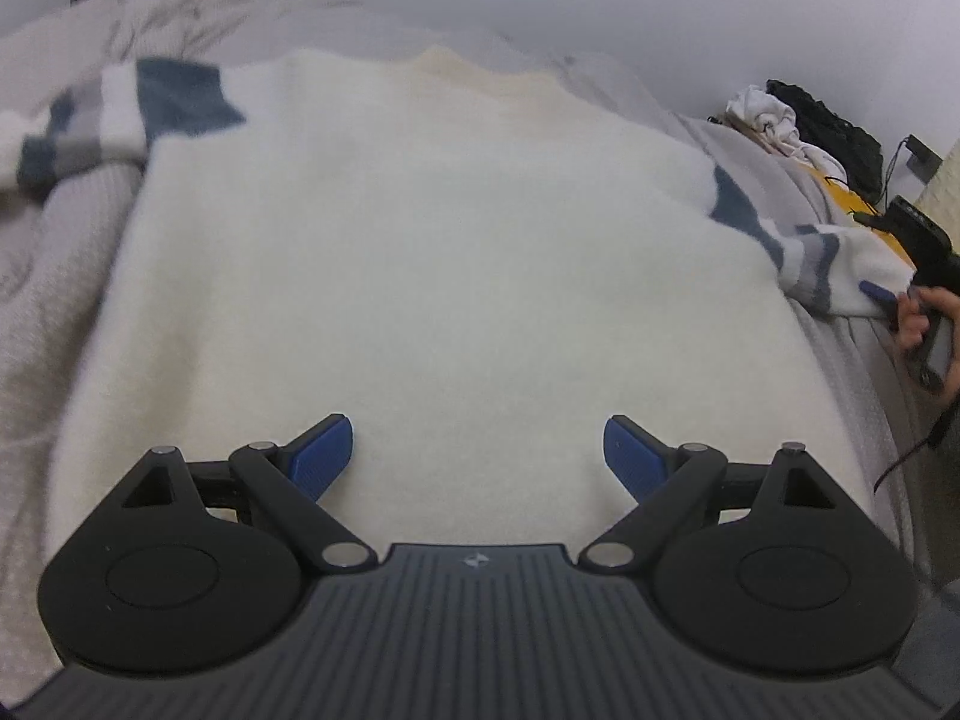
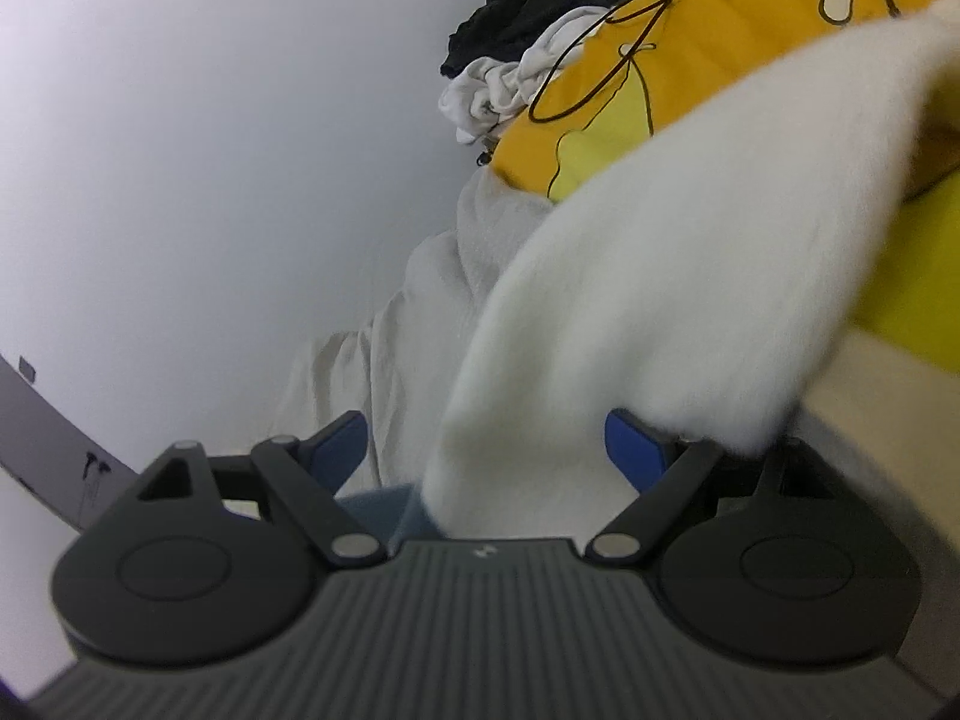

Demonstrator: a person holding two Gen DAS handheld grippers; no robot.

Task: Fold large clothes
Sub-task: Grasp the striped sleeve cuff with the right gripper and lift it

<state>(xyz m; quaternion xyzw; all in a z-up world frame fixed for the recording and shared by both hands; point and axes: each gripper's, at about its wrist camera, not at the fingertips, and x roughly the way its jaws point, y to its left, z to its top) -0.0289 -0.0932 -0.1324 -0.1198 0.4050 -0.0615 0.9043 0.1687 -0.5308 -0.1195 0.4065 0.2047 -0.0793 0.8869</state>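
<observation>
Left wrist view: my left gripper (image 1: 478,456) hangs wide open and empty above the hem of the white sweater (image 1: 420,270), which lies flat on the bed (image 1: 54,276). My right gripper (image 2: 486,450), also open, has the sleeve (image 2: 660,300) between its jaws, not pinched, I judge for folding inward.

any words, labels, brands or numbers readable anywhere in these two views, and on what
None can be read.
Left gripper: a small pale emblem on its ribbed body, a symbol, no letters.
Right gripper: the same small emblem, blurred.
White sweater: no label or print shows.
Yellow fabric: outlined shapes only, no words.
</observation>
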